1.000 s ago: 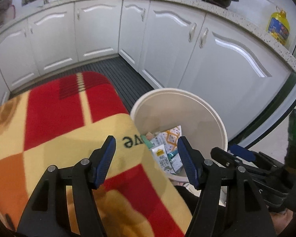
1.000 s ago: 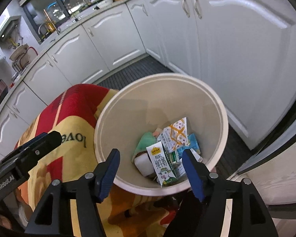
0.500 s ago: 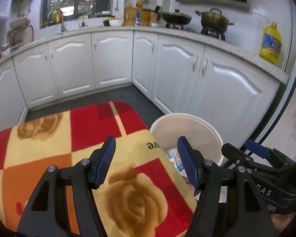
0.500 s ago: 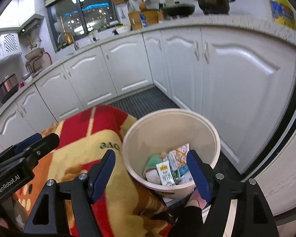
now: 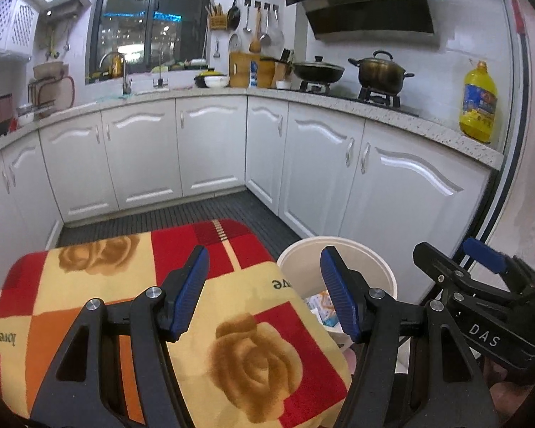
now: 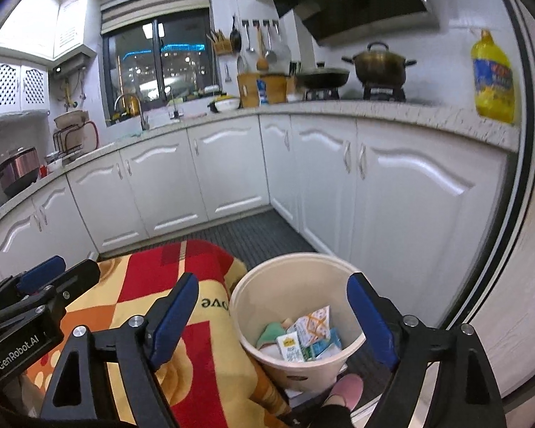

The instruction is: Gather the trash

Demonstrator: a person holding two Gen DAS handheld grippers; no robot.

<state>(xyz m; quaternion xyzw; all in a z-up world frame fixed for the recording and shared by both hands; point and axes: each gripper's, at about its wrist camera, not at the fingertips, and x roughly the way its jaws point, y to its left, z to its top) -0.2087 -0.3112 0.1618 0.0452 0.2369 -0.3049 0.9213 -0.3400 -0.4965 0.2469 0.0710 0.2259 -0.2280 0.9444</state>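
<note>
a cream round bin is standing on the dark ribbed floor, just beside the right edge of a table draped in a red, yellow and orange blanket with rose shapes and upside-down lettering. inside the bin the trash is lying in a heap: a small milk carton with a yellow label, an orange-and-white patterned packet, something pale green and a blue-white wrapper. a pink slipper is showing near the bin's base.

the left gripper is hanging over the blanket's near right part with its blue-padded jaws spread wide and nothing between them. the right gripper is hovering above and in front of the bin, jaws likewise parted and empty, the bin framed between its pads.

white cabinets are wrapping round the far and right sides under a speckled counter. a lidded pot and a pan are sitting on the stove at the far right, a yellow oil bottle farther right, a dark window at the far left
</note>
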